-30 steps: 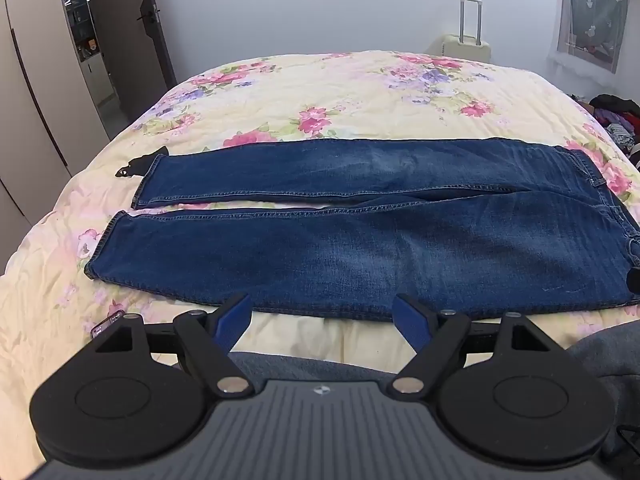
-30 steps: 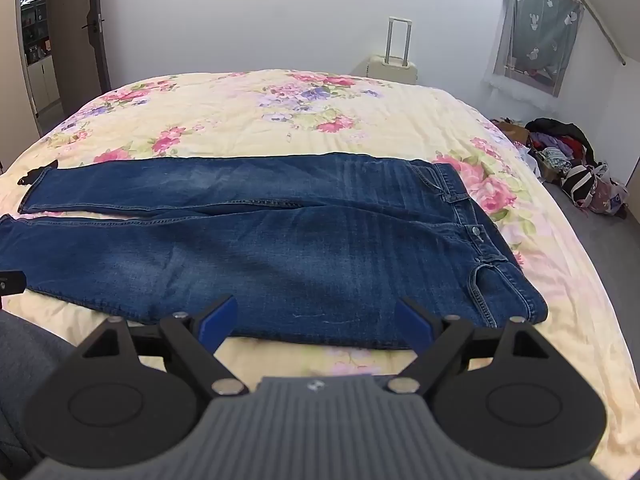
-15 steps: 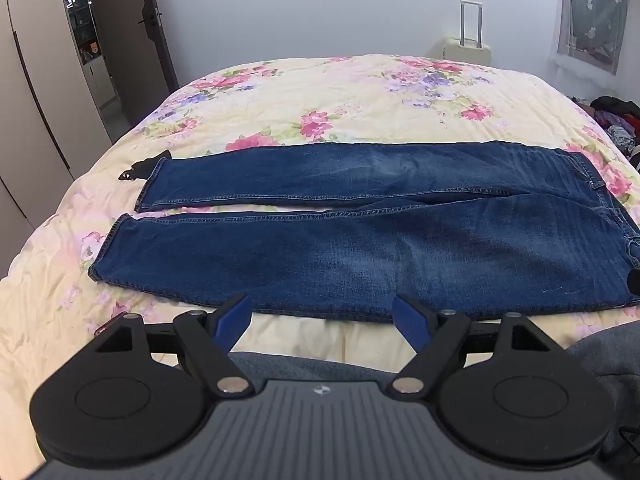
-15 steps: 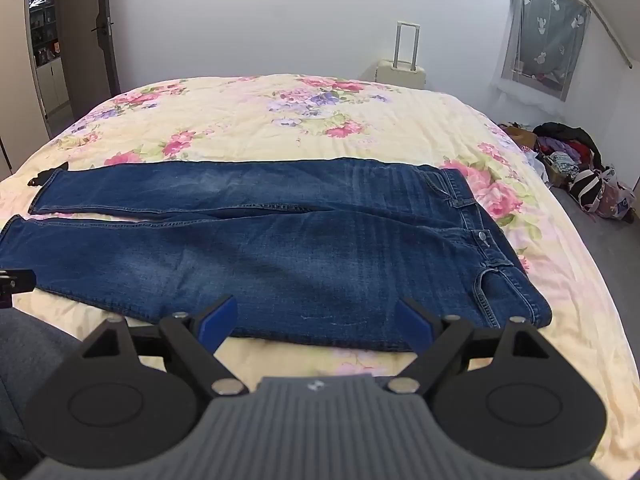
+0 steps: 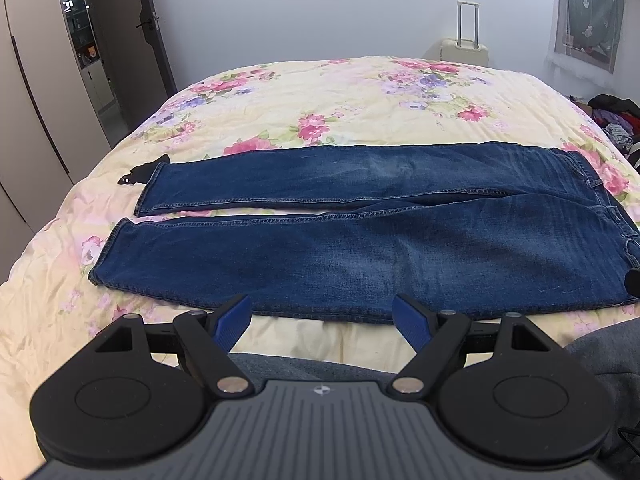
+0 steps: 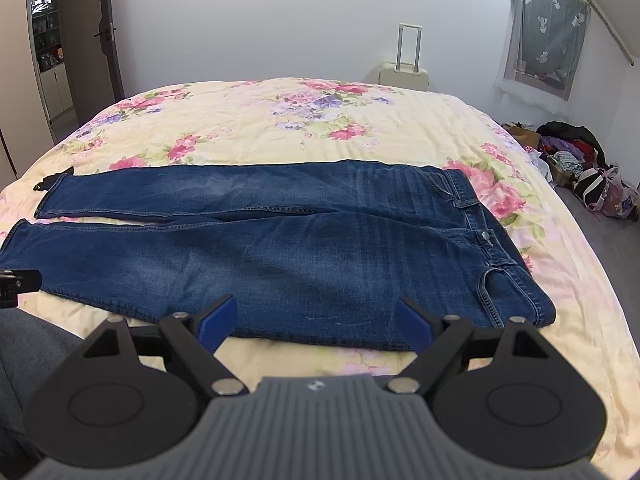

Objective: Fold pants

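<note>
Both grippers have risen slightly, the jeans point(image 5: 360, 232) sitting lower in view on the floral bedspread point(image 5: 340, 96). Left gripper point(image 5: 322, 316) and right gripper point(image 6: 316, 318) hover spread apart, empty, at the near edge.

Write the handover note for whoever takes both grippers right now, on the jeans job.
Left gripper: open, holding nothing, above the near edge of the bed, facing the leg end.
Right gripper: open, holding nothing, facing the waist end.
Jeans: spread flat on the floral bedspread, legs side by side with a narrow gap, hems to the left, waistband with its button to the right.
Done: jeans laid out.
Left: every fold. Probably lay one leg over the other first, then fold the length.
</note>
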The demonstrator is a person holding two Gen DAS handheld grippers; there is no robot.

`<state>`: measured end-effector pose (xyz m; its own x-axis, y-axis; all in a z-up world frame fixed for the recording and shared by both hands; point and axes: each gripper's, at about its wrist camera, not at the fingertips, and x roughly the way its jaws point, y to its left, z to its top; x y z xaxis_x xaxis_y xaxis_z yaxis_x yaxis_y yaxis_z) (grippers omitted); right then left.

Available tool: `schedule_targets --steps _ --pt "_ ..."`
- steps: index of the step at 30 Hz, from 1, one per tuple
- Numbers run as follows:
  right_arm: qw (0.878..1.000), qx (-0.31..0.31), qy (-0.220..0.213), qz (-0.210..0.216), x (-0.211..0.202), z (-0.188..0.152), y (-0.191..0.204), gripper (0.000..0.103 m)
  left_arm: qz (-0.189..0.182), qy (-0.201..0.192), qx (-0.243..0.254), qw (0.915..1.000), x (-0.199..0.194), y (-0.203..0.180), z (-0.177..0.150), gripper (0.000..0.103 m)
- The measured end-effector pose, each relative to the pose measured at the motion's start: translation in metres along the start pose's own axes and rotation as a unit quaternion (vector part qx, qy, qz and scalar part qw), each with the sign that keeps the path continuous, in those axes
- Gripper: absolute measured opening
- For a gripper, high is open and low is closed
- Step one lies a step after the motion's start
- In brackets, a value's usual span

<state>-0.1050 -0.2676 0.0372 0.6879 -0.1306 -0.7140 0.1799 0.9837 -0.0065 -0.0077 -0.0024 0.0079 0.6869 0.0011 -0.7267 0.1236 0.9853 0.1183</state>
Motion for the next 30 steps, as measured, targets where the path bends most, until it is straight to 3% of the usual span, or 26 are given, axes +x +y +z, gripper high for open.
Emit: schedule_targets --steps 30 --pt "1.0 -0.004 -0.008 0.004 -0.0065 -0.0014 -0.001 0.082 0.001 0.0 0.0 1.0 -0.0016 0.0001 -0.0002 0.094"
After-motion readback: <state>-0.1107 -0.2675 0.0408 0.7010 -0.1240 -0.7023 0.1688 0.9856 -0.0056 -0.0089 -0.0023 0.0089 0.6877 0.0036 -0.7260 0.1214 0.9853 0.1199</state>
